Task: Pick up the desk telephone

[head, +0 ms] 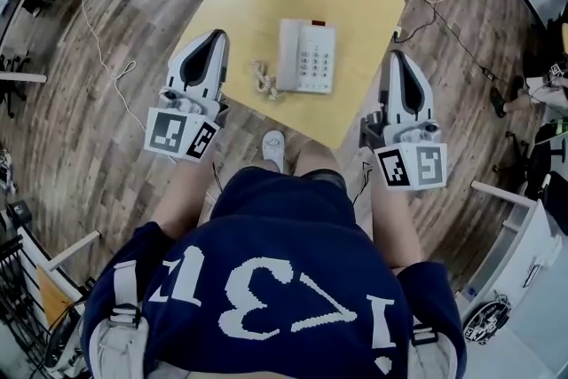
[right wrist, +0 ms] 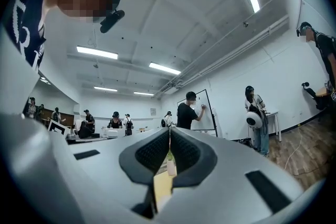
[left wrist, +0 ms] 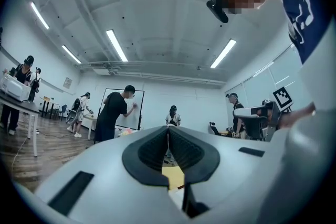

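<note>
Head view: the desk telephone sits flat near the middle of the yellow table, between the two grippers.
Telephone's long axis: it runs from the person's side toward the far side of the table, with the handset along the left edge and the keypad on the right.
Coiled cord: it lies bunched just beside the handset, on the left gripper's side.
Left gripper: it is over the table's left edge and points away from the person, parallel to the telephone. The telephone lies to its right, with the cord in between.
Right gripper: it is at the table's right edge and points the same way. The telephone lies to its left across bare tabletop.
Nearer hand: neither, by my reading. Both stand about equally off the telephone's long sides, and only the right has a path free of the cord.
Left gripper view: the jaws of the left gripper are pressed together with nothing between them, and a strip of yellow table shows below.
Right gripper view: the jaws of the right gripper are likewise pressed together and empty. A small vase stands ahead at the table's far corner.
Coming move: both jaws probably need to spread and turn inward across the telephone's short width.
</note>
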`<state>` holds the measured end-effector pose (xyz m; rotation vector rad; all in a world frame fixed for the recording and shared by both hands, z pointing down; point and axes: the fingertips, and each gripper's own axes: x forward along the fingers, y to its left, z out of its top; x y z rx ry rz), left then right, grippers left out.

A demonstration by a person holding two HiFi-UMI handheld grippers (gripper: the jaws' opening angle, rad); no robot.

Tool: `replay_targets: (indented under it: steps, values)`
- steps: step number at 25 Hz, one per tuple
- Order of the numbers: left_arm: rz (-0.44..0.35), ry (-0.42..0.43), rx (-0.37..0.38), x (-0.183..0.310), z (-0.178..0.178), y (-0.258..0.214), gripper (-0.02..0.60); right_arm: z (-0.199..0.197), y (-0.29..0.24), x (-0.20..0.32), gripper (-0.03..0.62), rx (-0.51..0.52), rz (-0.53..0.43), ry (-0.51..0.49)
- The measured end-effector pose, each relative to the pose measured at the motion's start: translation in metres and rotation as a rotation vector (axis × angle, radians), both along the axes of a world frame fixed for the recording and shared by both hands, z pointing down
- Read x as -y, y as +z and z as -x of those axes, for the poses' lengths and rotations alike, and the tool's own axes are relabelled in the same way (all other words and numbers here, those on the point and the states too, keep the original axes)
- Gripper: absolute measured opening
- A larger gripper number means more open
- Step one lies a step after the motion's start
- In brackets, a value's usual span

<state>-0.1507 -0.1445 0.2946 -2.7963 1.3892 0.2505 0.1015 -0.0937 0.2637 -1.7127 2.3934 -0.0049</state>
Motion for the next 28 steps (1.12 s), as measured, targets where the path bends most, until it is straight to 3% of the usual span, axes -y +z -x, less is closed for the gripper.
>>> replay_targets:
  steps: [5, 18, 28]
  values:
    - [0.026, -0.017, -0.019, 0.012, -0.003, 0.009, 0.018, -0.004, -0.001, 0.019, 0.028, -0.012, 0.000, -0.018]
    - [-0.006, -0.124, -0.024, 0.042, -0.032, -0.006, 0.018, -0.034, -0.010, 0.075, 0.028, 0.017, -0.025, -0.129]
    - [0.017, -0.118, -0.012, 0.068, -0.059, 0.000, 0.018, -0.048, -0.002, 0.101, 0.028, 0.044, -0.002, -0.136]
